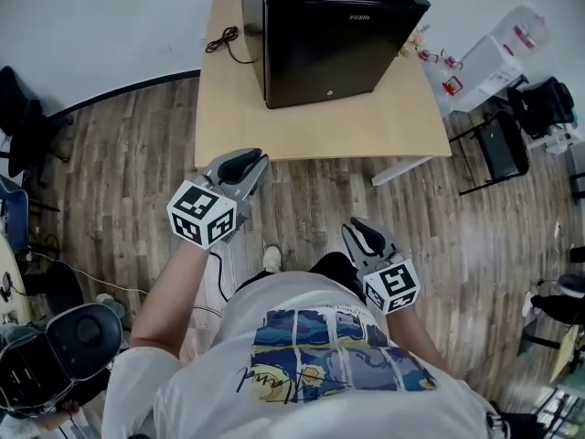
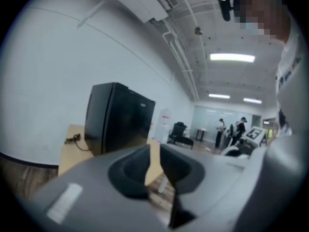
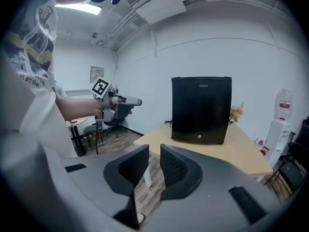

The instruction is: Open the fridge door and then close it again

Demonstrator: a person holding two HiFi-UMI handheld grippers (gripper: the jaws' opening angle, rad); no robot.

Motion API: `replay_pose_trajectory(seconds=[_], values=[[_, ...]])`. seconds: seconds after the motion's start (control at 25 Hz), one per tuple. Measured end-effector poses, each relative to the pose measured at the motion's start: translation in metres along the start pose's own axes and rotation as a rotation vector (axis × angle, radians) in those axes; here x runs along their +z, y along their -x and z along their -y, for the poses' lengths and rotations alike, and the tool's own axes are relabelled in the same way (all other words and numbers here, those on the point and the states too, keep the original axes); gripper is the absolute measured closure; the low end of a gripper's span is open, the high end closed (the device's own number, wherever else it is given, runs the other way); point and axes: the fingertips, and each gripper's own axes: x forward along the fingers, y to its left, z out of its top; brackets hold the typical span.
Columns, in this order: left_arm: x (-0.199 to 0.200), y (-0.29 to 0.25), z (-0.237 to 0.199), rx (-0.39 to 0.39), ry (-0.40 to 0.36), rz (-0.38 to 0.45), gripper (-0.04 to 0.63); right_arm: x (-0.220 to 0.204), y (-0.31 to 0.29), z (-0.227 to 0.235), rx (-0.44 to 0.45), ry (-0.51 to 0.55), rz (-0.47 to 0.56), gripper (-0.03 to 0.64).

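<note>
Fridge (image 1: pixel 329 44) shut on table (image 1: pixel 366 126), L gripper (image 1: pixel 249 163) + R gripper (image 1: pixel 358 230) empty, ajar

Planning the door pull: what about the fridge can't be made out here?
Fridge inside: all views, shut door hides it.
Handle, hinge side: not made out; left gripper view blurred, head view steep.
Round mark low on door: too small, right gripper view.
Cable end at fridge: head view, fridge hides it.
</note>
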Motion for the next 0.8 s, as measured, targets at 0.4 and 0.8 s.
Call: replay_pose_trajectory(seconds=[0.4, 0.8], values=[[0.060, -0.075, -0.089, -0.020, -0.092, 0.056, 0.519, -0.008, 0.022, 0.037, -0.154, -0.046, -0.049, 0.552], [0.081, -0.128, -0.145, -0.025, -0.105, 0.055, 0.485, -0.023, 0.044, 0.057, -0.259, -0.122, -0.083, 0.552]])
